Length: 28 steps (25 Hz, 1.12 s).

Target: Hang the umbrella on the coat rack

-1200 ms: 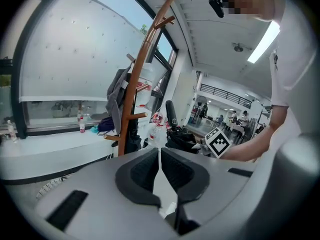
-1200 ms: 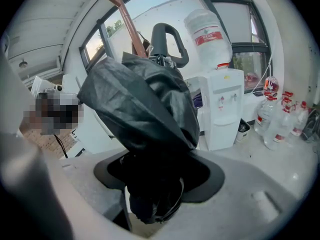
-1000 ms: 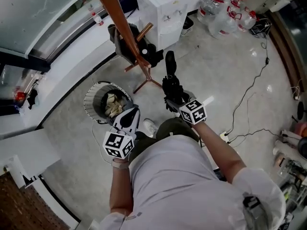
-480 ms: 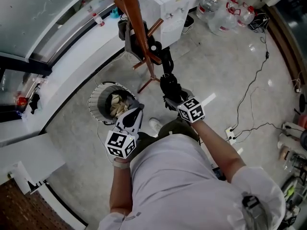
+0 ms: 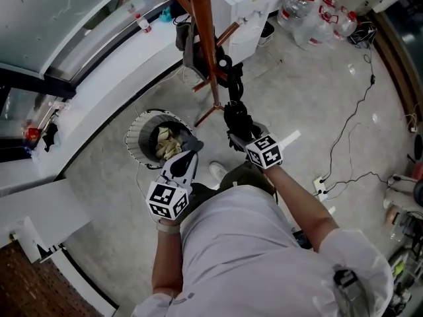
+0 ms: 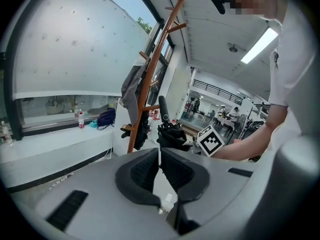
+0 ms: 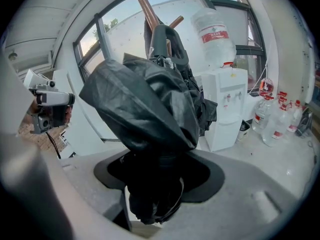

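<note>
The folded black umbrella (image 5: 234, 107) points away from me toward the brown wooden coat rack (image 5: 205, 38), its handle end close to the lower pegs. My right gripper (image 5: 244, 136) is shut on the umbrella's bunched fabric, which fills the right gripper view as the umbrella (image 7: 145, 109) in front of the rack's pole (image 7: 144, 9). My left gripper (image 5: 188, 154) hangs lower left, over the bin's edge, shut with nothing in it. In the left gripper view the left gripper (image 6: 160, 166) faces the coat rack (image 6: 150, 79), the umbrella (image 6: 169, 131) and the right gripper's marker cube (image 6: 211, 140).
Dark clothing (image 5: 189, 41) hangs on the rack. A wire waste bin (image 5: 135, 137) with crumpled paper stands left of the rack's feet. A white water dispenser (image 5: 241, 8) and water bottles (image 5: 317, 18) stand behind. Cables (image 5: 344, 131) run over the floor at right.
The rack has come nearer in the head view. My right gripper has carried the umbrella forward, its handle now close to the lower pegs. The left gripper has barely moved.
</note>
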Available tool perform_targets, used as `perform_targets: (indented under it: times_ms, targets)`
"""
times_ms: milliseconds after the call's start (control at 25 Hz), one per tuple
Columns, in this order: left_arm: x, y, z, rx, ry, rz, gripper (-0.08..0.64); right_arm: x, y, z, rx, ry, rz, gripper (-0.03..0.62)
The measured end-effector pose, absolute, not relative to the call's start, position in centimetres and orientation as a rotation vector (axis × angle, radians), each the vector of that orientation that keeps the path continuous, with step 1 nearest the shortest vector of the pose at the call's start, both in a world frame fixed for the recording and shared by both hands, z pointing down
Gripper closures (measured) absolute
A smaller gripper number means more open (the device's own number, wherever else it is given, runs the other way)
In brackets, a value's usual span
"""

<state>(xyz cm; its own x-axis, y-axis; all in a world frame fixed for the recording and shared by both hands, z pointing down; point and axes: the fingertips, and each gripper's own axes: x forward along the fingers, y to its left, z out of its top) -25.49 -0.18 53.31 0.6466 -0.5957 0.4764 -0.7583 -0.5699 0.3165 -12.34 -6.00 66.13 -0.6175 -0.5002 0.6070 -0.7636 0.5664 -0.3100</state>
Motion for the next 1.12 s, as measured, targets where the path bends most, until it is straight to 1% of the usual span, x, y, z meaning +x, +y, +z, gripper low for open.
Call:
perform_targets:
  times_ms: [480, 1120]
  targets:
    - [-27.1, 0.0, 53.8, 2.346, -1.074, 0.426, 0.558, -13.9, -6.7, 66.9, 1.039, -2.321, 0.762, 0.322]
    - [-28.9, 0.9, 54.4, 2.309, -1.117, 0.419, 0.558, -15.3, -9.4, 70.5, 1.119, -2.243, 0.735, 0.322]
